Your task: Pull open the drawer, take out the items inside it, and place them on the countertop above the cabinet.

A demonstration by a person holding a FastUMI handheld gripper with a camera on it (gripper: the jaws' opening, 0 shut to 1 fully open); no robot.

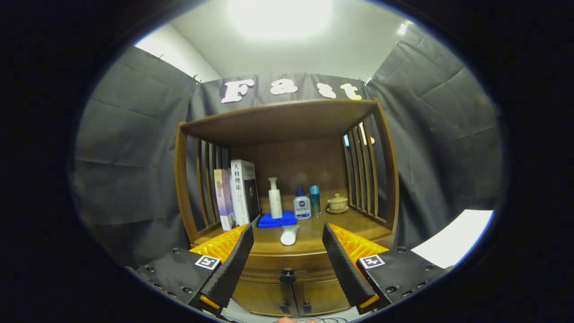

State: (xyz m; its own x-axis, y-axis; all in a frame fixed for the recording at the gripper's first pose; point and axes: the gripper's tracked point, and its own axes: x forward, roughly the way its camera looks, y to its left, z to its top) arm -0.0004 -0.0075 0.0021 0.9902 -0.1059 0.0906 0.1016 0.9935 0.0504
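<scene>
**Gripper view: fingers spread before the closed drawer**

Gripper view faces a wooden cabinet [287, 251]. The gripper [288, 251] is held in front of it with its two fingers spread wide and nothing between the pads. The drawer [287, 264] sits just under the cabinet's countertop [309, 233] and appears closed; its dark knob [287, 275] lies between the fingers, slightly beyond them. Two lower doors with small handles sit below the drawer. On the countertop, a white tube [289, 234] lies near the cabinet's front edge. Behind it, a white pump bottle [275, 198] stands on a folded blue cloth [277, 219]. Books [237, 194] stand against the cabinet's left slats. Two small bottles and a lidded cup [337, 203] stand toward the cabinet's right slats.
</scene>
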